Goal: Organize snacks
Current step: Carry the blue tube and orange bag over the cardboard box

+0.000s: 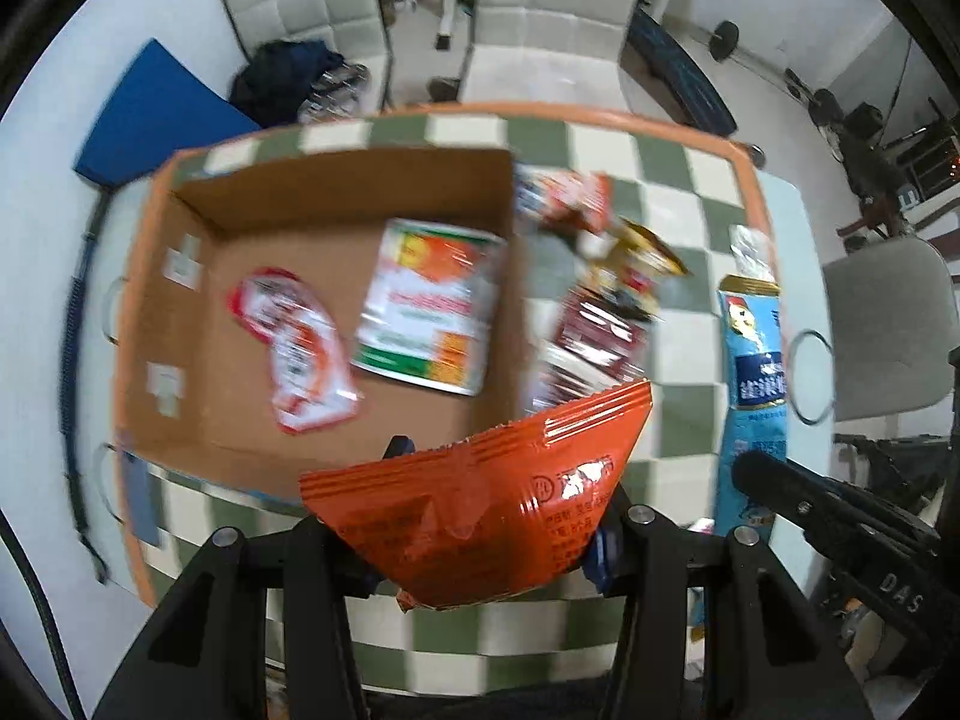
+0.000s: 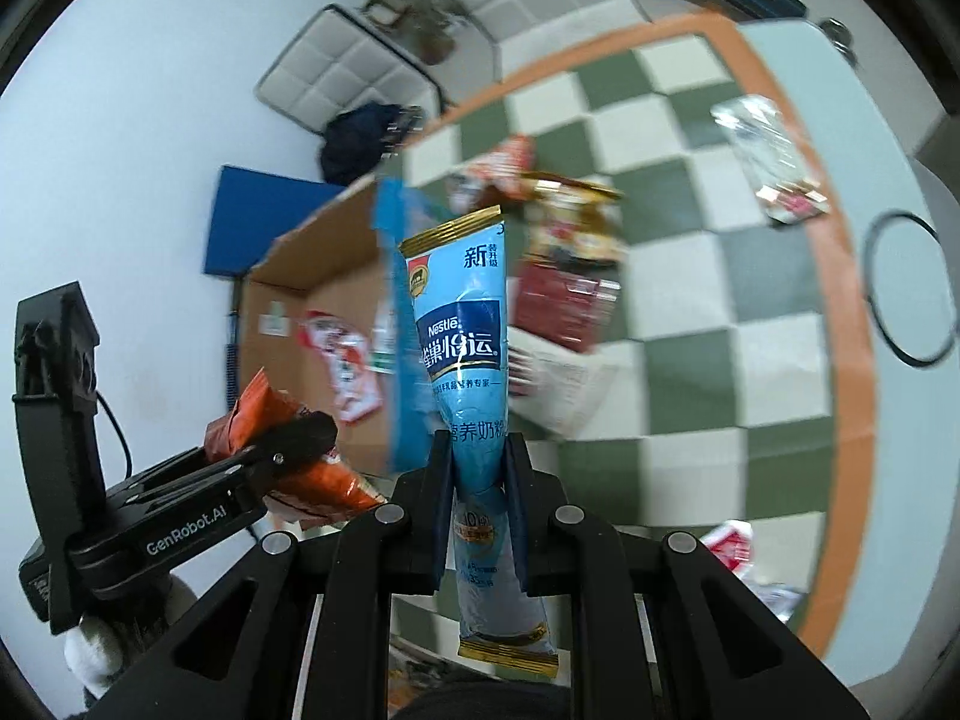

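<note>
My left gripper (image 1: 480, 531) is shut on an orange snack bag (image 1: 480, 498), held above the near edge of an open cardboard box (image 1: 198, 420). Inside the box lie a red-and-white sachet (image 1: 294, 342) and a white, orange and green packet (image 1: 429, 306). My right gripper (image 2: 479, 480) is shut on a light blue Nestle stick pack (image 2: 462, 330), lifted above the checkered table; the same stick pack (image 1: 753, 372) hangs at the right of the left wrist view. In the right wrist view the left gripper (image 2: 294, 444) appears at the left, with the orange bag (image 2: 324, 483) in it.
More snack packets (image 1: 606, 312) lie piled on the green-and-white checkered cloth (image 1: 672, 180) right of the box. A clear wrapped packet (image 2: 771, 156) lies near the cloth's orange border. Padded chairs (image 1: 540, 6), a blue mat (image 1: 156, 114) and gym weights stand beyond the table.
</note>
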Available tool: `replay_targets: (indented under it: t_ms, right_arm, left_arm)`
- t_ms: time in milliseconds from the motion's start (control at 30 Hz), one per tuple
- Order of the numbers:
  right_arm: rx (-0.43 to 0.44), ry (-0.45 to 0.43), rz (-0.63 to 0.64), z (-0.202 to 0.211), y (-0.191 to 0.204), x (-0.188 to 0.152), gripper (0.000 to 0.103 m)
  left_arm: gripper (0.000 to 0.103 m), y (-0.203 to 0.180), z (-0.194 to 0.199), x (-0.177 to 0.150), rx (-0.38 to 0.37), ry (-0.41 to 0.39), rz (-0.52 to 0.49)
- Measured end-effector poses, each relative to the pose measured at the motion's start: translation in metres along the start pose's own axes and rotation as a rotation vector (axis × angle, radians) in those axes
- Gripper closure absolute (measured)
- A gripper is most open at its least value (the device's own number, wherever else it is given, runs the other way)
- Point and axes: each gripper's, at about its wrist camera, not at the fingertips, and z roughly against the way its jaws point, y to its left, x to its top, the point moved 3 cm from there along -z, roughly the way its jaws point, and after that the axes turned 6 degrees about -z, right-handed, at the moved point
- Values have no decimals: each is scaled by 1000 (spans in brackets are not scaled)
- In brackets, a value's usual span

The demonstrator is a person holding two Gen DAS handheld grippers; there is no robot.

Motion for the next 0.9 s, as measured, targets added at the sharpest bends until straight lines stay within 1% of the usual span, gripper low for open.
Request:
replay_targets:
  t_ms: [33,133,200,333,433,533,633,767,867,900]
  right_arm:
    - [7,0,4,-4,11,0,85]
    - [27,-2,25,-27,60,1,85]
    - [29,-2,32,-42,86,2,85]
    - [26,8,48,-76,134,9,85]
    - [5,10,67,-100,164,17,85]
    - [-21,12,80,-122,188,24,85]
    - [-45,16,86,-140,203,31,85]
    - [-79,24,90,-164,215,39,85]
    - [-97,35,88,-181,214,47,85]
    - [-102,45,84,-187,213,49,83]
  left_arm:
    - [57,17,3,3,11,-6,3]
    - [57,69,8,16,42,-11,17]
    - [57,97,7,24,61,-11,23]
    - [57,152,2,41,68,6,50]
    - [57,184,-9,51,48,33,73]
    - [57,209,-24,60,20,71,94]
    - [57,226,-37,66,-3,103,110]
    - [56,239,-53,73,-19,137,111]
    - [56,247,-66,76,-24,177,128]
    - [56,249,-70,77,-27,191,135]
